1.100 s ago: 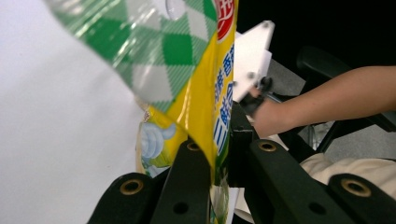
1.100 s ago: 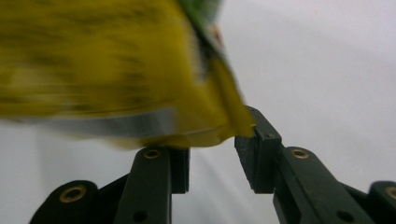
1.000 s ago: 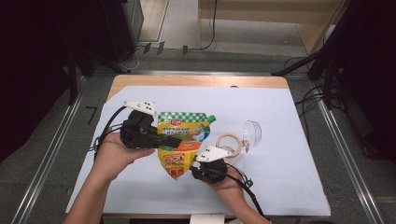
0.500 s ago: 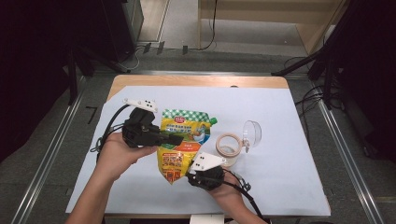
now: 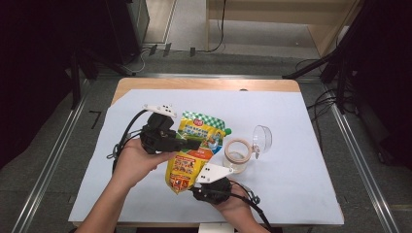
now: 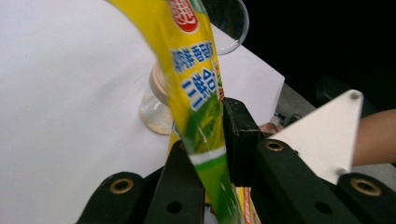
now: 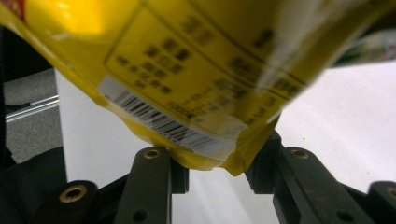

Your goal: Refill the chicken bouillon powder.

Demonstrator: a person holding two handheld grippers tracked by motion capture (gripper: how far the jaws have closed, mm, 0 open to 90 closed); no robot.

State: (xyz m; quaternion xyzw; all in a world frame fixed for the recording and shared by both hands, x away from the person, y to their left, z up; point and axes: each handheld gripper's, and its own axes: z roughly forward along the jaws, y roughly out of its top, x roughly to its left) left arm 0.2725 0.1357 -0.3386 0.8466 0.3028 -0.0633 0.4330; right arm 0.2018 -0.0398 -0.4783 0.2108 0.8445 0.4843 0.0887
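The left tongs clamp the yellow refill pouch's side edge above the table while the right tongs pinch its bottom corner, so the slick pouch might slip and topple the nearby glass jar.

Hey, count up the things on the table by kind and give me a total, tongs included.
Yellow pouch: 1
Clear jar: 1
Clear lid: 1
Tongs, left and right: 2
Total: 5

Lab/studio: rig stands, floor cables, papered table.
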